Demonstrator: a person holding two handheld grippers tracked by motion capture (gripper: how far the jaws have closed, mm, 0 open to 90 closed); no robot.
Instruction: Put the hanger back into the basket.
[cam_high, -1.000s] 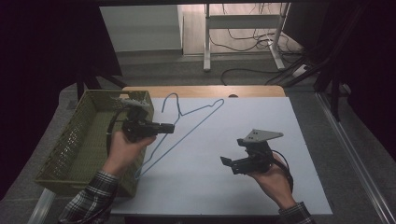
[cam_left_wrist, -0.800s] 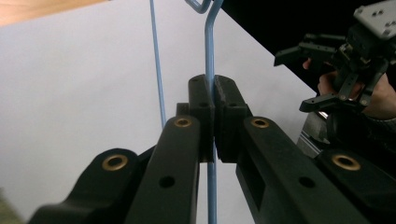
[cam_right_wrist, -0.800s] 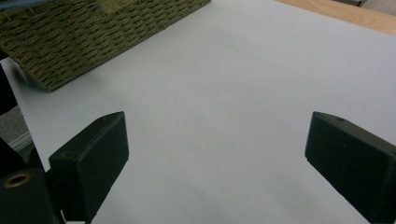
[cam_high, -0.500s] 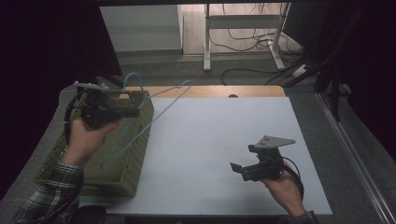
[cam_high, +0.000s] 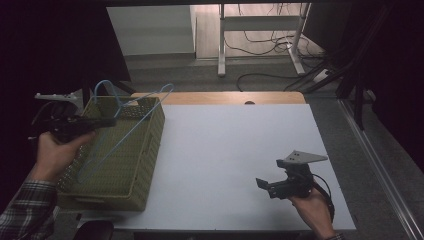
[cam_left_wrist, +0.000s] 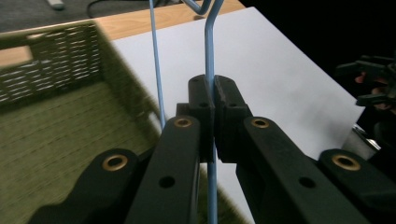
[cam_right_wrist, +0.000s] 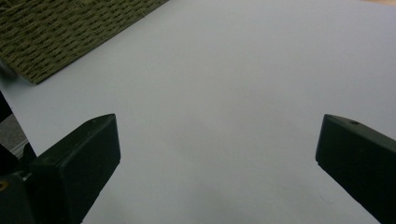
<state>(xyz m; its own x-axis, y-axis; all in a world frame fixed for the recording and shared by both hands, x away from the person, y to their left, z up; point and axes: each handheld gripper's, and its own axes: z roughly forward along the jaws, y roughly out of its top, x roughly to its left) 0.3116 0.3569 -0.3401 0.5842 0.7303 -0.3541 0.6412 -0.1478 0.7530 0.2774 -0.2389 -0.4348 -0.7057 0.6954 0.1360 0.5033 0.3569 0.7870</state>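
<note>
Carried off the table (cam_high: 235, 150) and now hanging over the basket (cam_high: 120, 160), blue hanger (cam_high: 131, 127) pinched in left gripper (cam_left_wrist: 214, 100) jaws, right gripper (cam_high: 265, 187) jaws just spread empty; ready for lowering in.

Wire hangers: one, pale blue (cam_high: 131, 118)
Woven baskets: one, olive green (cam_high: 131, 165)
Hand-held grippers: two, a left gripper (cam_high: 102, 122) and a right gripper (cam_high: 262, 186)
Benches: one, white-topped (cam_high: 235, 150)
Persons' hands: two, one on each gripper
</note>
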